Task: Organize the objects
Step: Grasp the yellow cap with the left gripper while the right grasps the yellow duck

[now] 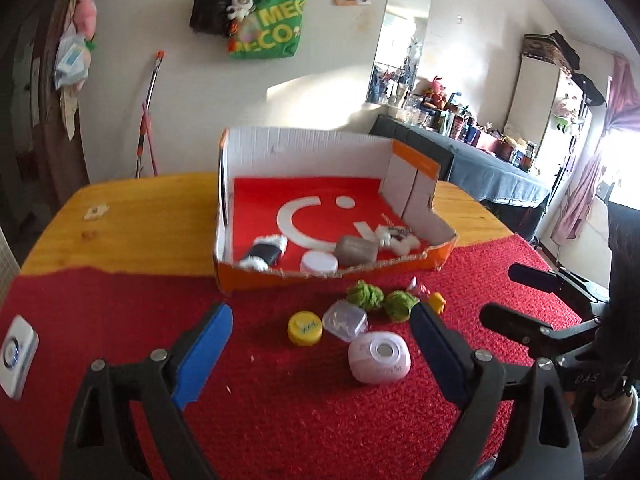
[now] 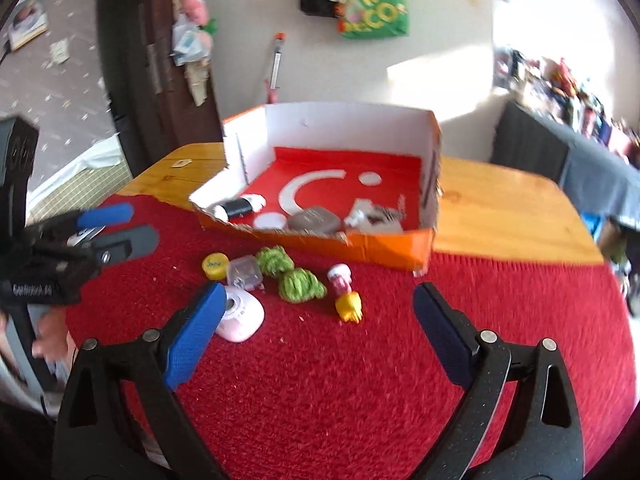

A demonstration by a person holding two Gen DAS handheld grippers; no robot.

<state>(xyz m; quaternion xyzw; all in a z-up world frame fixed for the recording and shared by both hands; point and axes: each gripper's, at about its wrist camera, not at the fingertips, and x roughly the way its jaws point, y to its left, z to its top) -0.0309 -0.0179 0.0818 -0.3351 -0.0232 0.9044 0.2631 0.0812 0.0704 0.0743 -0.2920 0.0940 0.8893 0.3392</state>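
On the left of the loose cluster, a yellow cap (image 1: 305, 327) is seen lying on the red mat (image 1: 280, 420), touching a small clear case (image 1: 345, 320); a pink round case (image 1: 379, 357) lies just in front of them, two green yarn bundles (image 1: 382, 300) behind, and a yellow toy (image 2: 349, 307) with a pink-and-white piece (image 2: 339, 277) at the right end. All of these are still outside the orange cardboard box (image 1: 400, 266), where a black-and-white roll (image 1: 264, 255), a white lid (image 1: 319, 263) and a grey case (image 1: 356, 249) already lie. The left gripper (image 1: 322, 340) is held wide apart over the cluster, gripping nothing; the right gripper (image 2: 316, 332) is likewise spread and empty. Because the pieces are packed close, a neighbour could be nudged or dragged when one is pinched; the smooth pink case may slip from the pads, and yarn may snag on the mat's coarse pile. The torn front wall of the box could catch a carried item. The mat covers the near part of a wooden table (image 1: 140, 220); behind, a pale wall is hung with a green bag (image 1: 272, 28).
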